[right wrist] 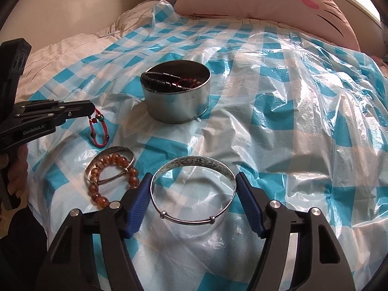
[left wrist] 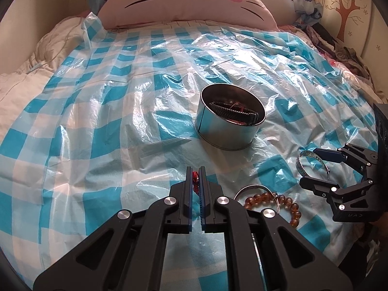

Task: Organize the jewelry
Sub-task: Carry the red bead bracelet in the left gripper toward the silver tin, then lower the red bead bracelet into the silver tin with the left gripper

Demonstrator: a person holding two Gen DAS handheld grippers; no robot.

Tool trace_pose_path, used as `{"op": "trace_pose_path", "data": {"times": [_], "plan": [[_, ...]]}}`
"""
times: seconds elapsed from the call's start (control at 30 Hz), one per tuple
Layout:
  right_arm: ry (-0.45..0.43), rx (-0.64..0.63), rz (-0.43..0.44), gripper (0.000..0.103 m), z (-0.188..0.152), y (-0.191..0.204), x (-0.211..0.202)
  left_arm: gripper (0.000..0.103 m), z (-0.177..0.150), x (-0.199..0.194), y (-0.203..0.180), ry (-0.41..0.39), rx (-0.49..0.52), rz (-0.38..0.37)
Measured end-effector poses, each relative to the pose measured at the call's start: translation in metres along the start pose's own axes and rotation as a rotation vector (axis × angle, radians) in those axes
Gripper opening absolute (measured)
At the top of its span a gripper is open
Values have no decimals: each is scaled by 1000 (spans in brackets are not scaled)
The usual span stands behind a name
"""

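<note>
The left claw (right wrist: 93,109) is clamped on a red cord bracelet (right wrist: 99,131) dangling at its 6 o'clock. The right claw (right wrist: 194,189) stands apart around a silver bangle (right wrist: 194,167); the tin (right wrist: 175,97) sits at 12 o'clock.

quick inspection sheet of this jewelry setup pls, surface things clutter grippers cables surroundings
surface: bed under a crinkled blue checked plastic sheet.
job's things: round tin holding a dark band; silver bangle between the right fingers; second bangle tangled with an amber bead bracelet; red cord bracelet.
clutter: nothing seen.
grippers: left gripper shut on the red cord bracelet, which hangs from it; right gripper around the silver bangle, pad contact unclear.
cables: nothing seen.
surroundings: pink cat pillow, window, clothes pile at right.
</note>
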State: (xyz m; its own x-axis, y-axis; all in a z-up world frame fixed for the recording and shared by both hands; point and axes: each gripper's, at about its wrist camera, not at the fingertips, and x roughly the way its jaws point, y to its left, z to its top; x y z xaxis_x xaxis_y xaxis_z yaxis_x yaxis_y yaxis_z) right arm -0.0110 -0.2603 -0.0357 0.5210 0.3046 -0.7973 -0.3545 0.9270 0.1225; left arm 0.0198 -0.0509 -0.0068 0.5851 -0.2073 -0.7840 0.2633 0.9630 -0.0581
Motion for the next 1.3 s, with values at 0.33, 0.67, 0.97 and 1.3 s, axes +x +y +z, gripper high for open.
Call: {"op": "trace_pose_path", "data": {"times": [0.33,0.67,0.97,1.3], "plan": [[-113,64,52,67,26,0,-28,4,27,-23,-7,-52,-5,-64],[-169,87,76,67,41,1,-34,5,55,-28,-14,-67,-10,-102],[-149,111,96,67,29,-2,-27,27,12,34,-10,125,61,-32],[-135,110,107,67,23,2,-21,7,-5,51,-10,147,44,-20]]}}
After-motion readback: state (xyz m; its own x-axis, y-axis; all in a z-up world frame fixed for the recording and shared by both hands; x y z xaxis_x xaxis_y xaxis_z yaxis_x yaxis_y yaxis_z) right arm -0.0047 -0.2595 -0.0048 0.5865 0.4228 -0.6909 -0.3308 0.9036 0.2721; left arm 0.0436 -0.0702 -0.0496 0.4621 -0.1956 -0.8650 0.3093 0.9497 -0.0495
